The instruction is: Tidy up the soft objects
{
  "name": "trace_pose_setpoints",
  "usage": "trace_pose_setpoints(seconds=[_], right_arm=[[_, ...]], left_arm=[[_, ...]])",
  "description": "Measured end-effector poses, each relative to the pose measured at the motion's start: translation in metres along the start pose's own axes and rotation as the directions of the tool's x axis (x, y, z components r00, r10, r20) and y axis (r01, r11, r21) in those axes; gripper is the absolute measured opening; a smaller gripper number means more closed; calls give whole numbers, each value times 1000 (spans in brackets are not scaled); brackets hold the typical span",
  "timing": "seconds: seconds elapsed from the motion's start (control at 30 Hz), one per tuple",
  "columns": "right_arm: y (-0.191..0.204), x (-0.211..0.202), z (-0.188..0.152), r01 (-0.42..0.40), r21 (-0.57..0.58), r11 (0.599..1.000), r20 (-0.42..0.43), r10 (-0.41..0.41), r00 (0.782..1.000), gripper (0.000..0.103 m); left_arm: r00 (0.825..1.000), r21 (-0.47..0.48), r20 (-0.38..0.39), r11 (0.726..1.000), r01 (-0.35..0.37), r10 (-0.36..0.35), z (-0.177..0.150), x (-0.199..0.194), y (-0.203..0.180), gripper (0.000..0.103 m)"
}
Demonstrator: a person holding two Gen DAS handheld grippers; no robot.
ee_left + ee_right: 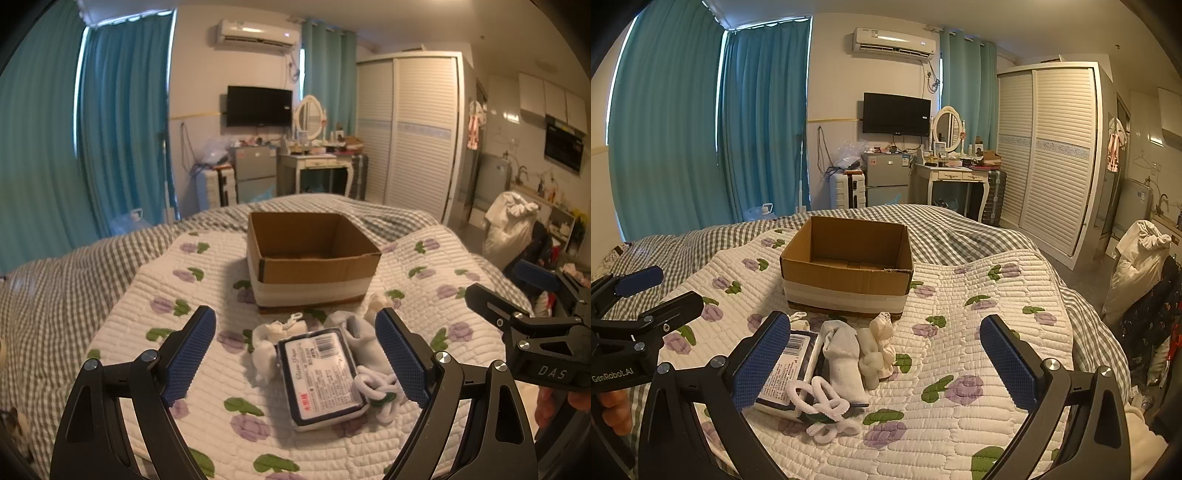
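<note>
Both your left gripper (295, 354) and right gripper (886, 365) are wide open, holding nothing. The tissue pack (321, 373) lies just before the cardboard box (310, 258), among what look like socks (846, 354). Close squarely on the pack's long sides.

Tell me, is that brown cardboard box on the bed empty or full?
Empty. The open-topped brown cardboard box shows only bare inner walls and floor in both views.

Tissue pack (323, 376), white socks (844, 356) and cord (820, 406) lie before empty cardboard box (312, 254).
</note>
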State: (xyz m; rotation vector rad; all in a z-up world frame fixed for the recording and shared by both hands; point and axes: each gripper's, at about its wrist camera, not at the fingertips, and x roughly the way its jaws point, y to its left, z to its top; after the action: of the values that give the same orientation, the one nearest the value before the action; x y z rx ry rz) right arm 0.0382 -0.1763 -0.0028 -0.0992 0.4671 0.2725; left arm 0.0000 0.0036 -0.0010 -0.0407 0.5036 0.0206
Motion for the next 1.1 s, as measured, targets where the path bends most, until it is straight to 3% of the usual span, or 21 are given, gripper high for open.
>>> trace_pose_setpoints(seconds=[1.1], right_arm=[[-1, 3, 2, 2, 2, 1000, -2, -2, 1000, 103]], left_arm=[[1000, 3, 0, 1000, -4, 4, 3, 1, 1, 89]])
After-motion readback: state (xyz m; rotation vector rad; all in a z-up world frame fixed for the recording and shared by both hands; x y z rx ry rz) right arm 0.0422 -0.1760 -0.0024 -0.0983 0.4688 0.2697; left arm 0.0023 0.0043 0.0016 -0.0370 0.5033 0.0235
